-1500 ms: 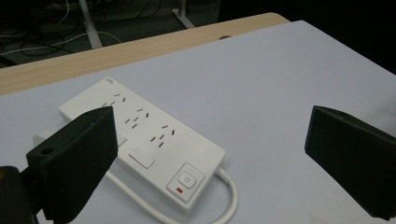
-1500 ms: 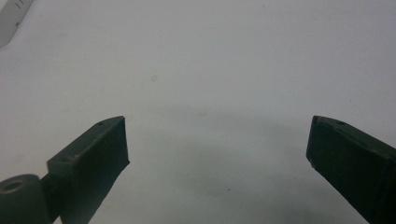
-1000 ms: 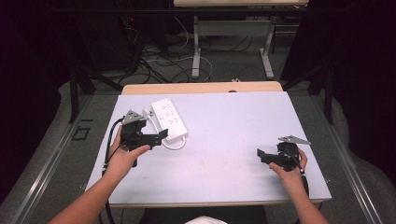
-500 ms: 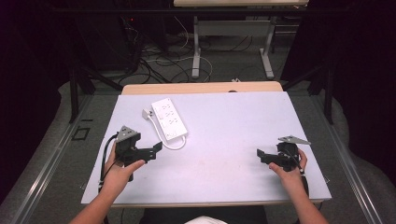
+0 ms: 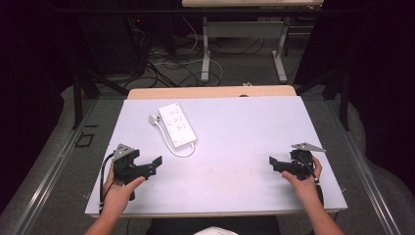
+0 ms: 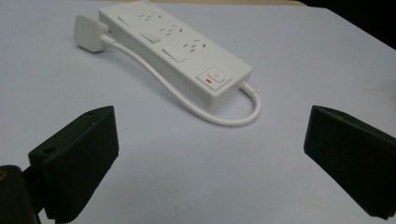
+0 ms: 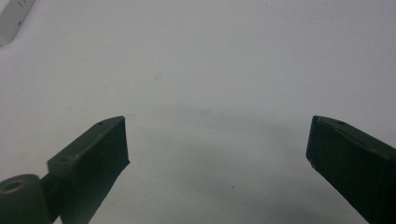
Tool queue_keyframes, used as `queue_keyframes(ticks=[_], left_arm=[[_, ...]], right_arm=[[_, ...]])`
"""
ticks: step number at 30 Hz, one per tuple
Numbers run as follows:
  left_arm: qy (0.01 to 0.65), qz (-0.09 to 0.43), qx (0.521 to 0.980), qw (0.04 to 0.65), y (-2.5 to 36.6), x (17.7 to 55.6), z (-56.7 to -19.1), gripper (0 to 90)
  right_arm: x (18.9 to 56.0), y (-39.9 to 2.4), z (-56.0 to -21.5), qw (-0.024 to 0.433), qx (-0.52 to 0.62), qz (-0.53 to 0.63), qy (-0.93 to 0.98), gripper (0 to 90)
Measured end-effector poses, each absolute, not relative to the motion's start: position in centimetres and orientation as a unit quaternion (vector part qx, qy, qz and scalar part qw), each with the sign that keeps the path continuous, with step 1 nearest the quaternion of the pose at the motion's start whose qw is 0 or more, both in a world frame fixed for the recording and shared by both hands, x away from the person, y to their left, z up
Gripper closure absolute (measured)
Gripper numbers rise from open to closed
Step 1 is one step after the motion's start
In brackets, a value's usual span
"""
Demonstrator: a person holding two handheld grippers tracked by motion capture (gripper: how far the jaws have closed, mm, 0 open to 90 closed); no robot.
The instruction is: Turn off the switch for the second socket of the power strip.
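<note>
on the pale surface (image 5: 244, 147) the white power strip (image 5: 177, 124) lies left of centre, its plug (image 5: 154, 119) and cord (image 5: 172, 147) beside it, untouched. left gripper (image 5: 151, 165) and right gripper (image 5: 274, 162) rest apart from it, jaws spread and empty; any handling seems not yet begun.

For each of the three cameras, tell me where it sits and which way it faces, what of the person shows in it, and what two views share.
High view: fixed above the person's side, looking forward and down on the pale grey table; forearms, left gripper and right gripper show.
Left gripper view: rides the left gripper, facing the white plastic power strip with its white cable and white plug; two open jaws show.
Right gripper view: rides the right gripper, facing bare tabletop; open jaws show.
Shared: the power strip, in the high and left gripper views.
</note>
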State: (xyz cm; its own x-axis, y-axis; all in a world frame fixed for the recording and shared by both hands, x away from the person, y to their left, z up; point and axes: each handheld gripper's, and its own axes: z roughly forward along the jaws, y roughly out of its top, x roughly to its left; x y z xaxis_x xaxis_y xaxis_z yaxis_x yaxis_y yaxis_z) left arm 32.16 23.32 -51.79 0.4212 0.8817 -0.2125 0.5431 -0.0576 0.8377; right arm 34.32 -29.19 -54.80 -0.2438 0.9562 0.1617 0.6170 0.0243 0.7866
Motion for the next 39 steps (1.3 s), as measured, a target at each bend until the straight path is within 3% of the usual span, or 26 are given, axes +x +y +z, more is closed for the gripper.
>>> queue_keyframes(ticks=[10,21,39], left_arm=[[0.521,0.180,0.695,0.461,24.0,31.8,-53.1,3.1],[0.504,0.220,0.718,0.427,23.7,31.8,-54.3,3.1],[0.510,0.205,0.725,0.415,23.2,32.0,-55.3,3.7]], right_arm=[[34.3,-29.1,-54.8,0.216,0.572,0.394,0.686,5.0],[34.3,-29.0,-54.9,0.215,0.572,0.394,0.687,5.1],[34.3,-28.8,-54.8,0.213,0.572,0.395,0.686,5.1]])
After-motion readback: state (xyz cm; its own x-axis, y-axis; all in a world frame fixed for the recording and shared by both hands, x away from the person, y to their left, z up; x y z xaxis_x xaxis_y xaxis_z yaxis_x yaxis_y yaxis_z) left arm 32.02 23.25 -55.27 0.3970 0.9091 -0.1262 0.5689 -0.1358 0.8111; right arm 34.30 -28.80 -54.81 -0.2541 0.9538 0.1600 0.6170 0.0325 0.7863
